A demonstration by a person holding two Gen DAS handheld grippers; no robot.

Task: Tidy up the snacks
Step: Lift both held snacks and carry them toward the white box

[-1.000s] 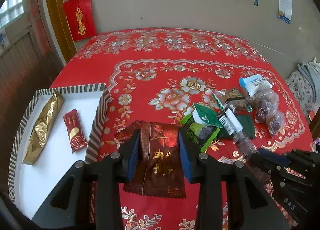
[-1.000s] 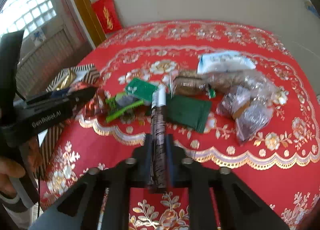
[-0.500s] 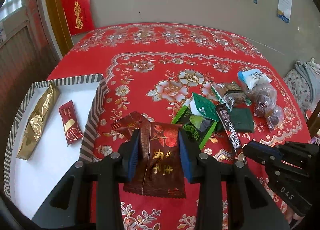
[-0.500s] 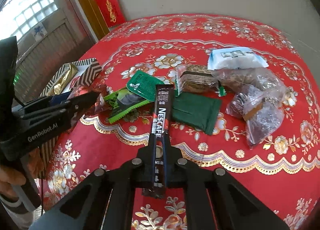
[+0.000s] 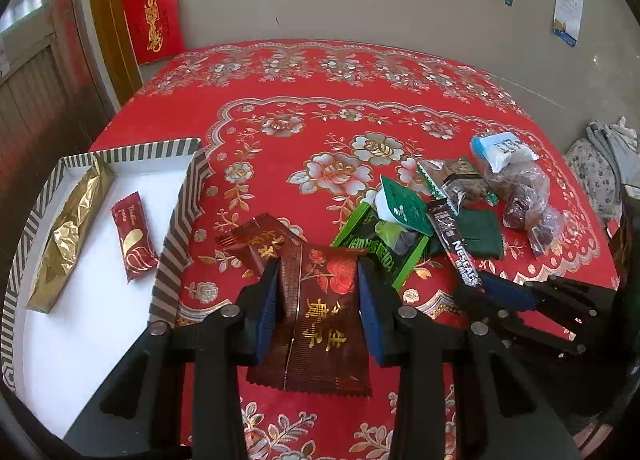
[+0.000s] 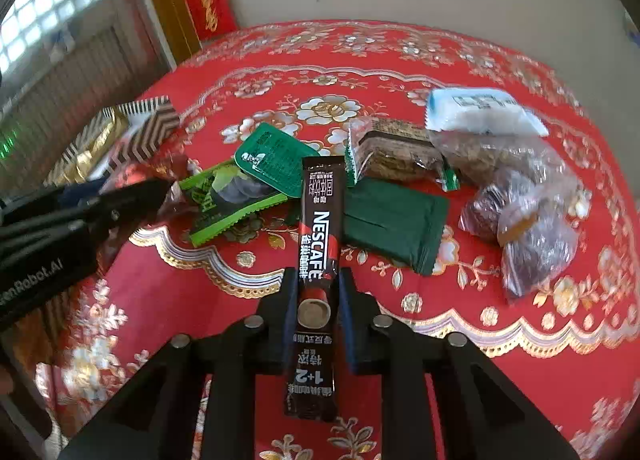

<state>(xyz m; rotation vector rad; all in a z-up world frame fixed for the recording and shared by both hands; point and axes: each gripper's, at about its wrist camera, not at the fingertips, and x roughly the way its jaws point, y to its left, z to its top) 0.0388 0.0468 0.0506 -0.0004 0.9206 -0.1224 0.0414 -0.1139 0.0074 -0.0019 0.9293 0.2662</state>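
Observation:
My left gripper point(image 5: 317, 280) is shut on a dark red snack packet point(image 5: 316, 316) with gold characters, held above the red tablecloth just right of the striped box point(image 5: 176, 236). My right gripper point(image 6: 318, 280) is shut on a dark Nescafe coffee stick point(image 6: 320, 227); it also shows in the left wrist view point(image 5: 456, 244). The stick points at the snack pile. The box holds a gold packet point(image 5: 68, 236) and a small red packet point(image 5: 134, 236).
The pile holds a light green packet point(image 6: 224, 203), a green sachet point(image 6: 272, 163), a dark green packet point(image 6: 392, 219), a clear biscuit pack point(image 6: 396, 155), a white-blue pack point(image 6: 480, 111) and clear bags of dates point(image 6: 528, 219). Another red packet point(image 5: 256, 238) lies by the box.
The right gripper has pulled back from the pile with the coffee stick, which now faces up with its label showing. The left gripper has kept its packet and shifted slightly.

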